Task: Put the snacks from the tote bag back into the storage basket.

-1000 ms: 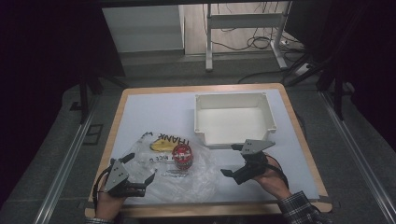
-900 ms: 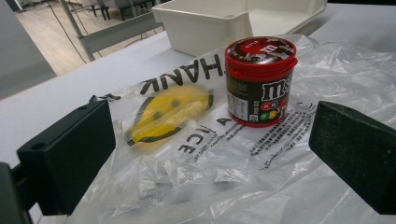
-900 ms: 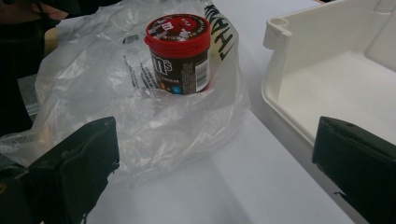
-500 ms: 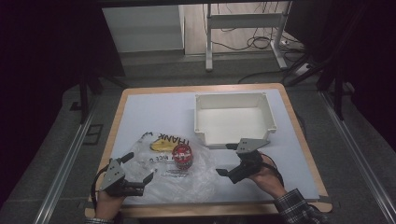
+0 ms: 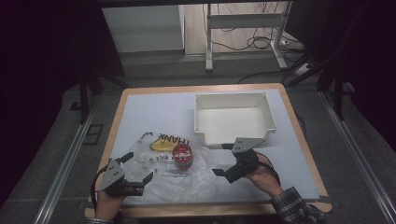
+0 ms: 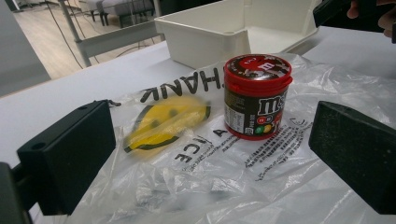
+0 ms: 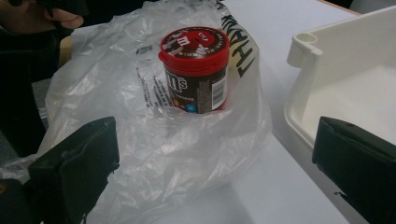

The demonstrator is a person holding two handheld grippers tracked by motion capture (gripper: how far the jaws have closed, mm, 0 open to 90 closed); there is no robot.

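Upright on the tabletop (image 5: pixel 140 116), the red-lidded candy jar (image 5: pixel 182 156) stands inside a clear plastic bag (image 5: pixel 177 175), its long axis vertical, with the white bin (image 5: pixel 232 119) just beyond it. It sits between the two grippers: the right gripper (image 5: pixel 224 159) is near and lies to the jar's right, fingers spread and empty, so from there the jar lies straight ahead through the bag's loose film. The left gripper (image 5: pixel 138 168), also spread wide and holding nothing, rests at the bag's near left edge, slightly farther from the jar, so the right looks the better placed to close on it.
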